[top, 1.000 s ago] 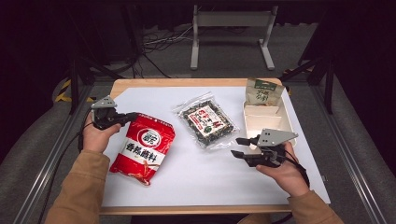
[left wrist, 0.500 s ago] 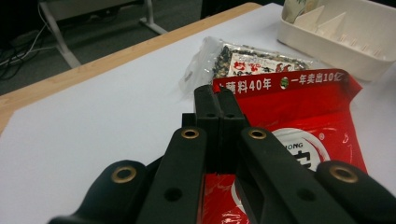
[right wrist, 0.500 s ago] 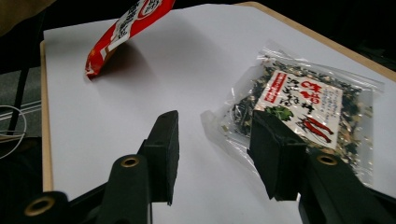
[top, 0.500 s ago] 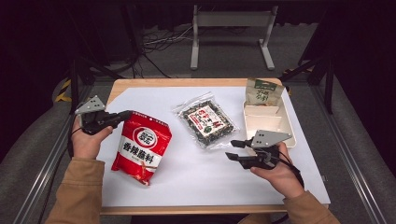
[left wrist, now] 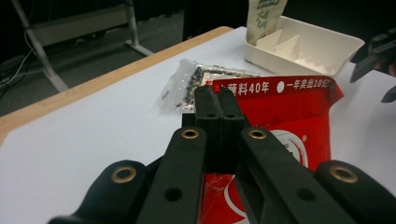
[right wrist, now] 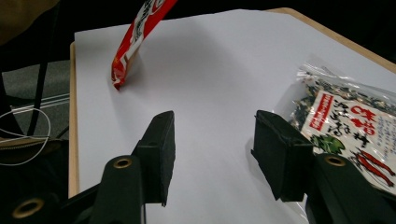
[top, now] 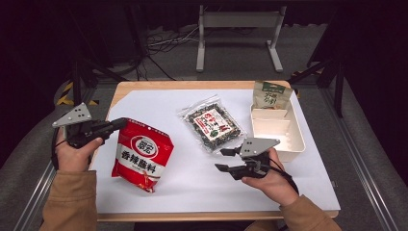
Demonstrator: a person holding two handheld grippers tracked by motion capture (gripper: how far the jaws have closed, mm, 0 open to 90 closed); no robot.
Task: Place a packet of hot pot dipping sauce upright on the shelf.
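Red pouch [top: 142, 156] left of clear seaweed bag [top: 212, 126]; left gripper [top: 118, 124] clamped on its top seal, probably. Soft, slippery: grip the seal. Right gripper [top: 226, 159] just opening, empty.

You had the red pouch [top: 142, 155] with its white lettering, a clear bag [top: 212, 124] speckled dark green, a cream tray [top: 293, 139], and black jaws over white paper [top: 192, 183]
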